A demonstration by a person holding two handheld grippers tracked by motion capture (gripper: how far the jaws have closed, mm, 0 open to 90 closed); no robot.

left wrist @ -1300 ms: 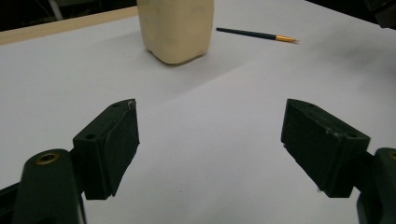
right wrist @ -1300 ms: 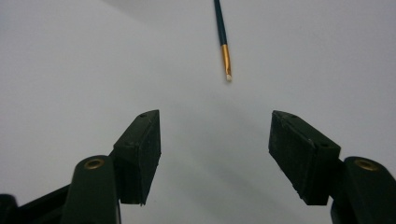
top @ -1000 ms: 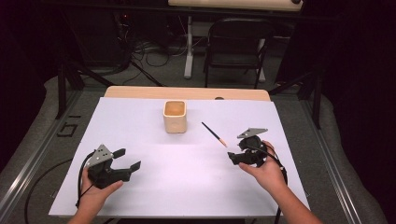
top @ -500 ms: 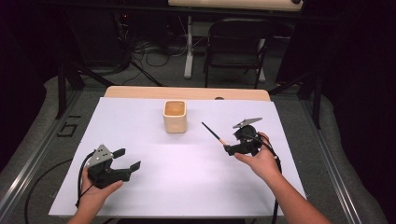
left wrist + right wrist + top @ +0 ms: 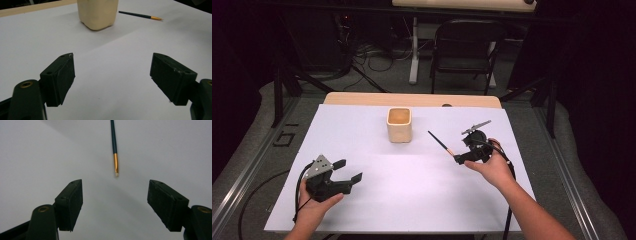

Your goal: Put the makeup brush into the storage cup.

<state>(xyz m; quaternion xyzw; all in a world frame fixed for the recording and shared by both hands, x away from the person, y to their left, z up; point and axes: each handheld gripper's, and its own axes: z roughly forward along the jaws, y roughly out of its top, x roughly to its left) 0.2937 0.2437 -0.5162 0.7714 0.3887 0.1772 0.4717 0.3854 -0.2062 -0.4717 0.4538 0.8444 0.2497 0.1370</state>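
Near edge of the table (image 5: pixel 362 222): both forearms come in from the bottom, with bare white sheet around each hand and wide free space between them. Left gripper (image 5: pixel 348 173) sits low at the near left, held in the left hand (image 5: pixel 314 207), jaws spread wide with nothing between, aimed toward the table's middle; in the left gripper view the sheet ahead of it is bare up to the cup (image 5: pixel 98 13). Right gripper (image 5: pixel 458 159) is further in on the right side, held by the right hand (image 5: pixel 493 167), wrist angled inward, grey plate on top; its jaws have just been opening and stand wide apart, nothing between them. The paintbrush (image 5: pixel 440 143) lies flat on the sheet just ahead of that gripper, not touched; in the right gripper view its gold ferrule and pale tip (image 5: pixel 116 167) point at the gap between the jaws, dark handle running away. The beige cup stands upright mid-table, to the brush's left and apart from it, well clear of both grippers. White sheet covers most of the top, a wooden strip (image 5: pixel 412 99) showing at the far edge. Beyond: dim room, grey floor, a folding chair (image 5: pixel 462 50), cables, and metal frame legs either side.
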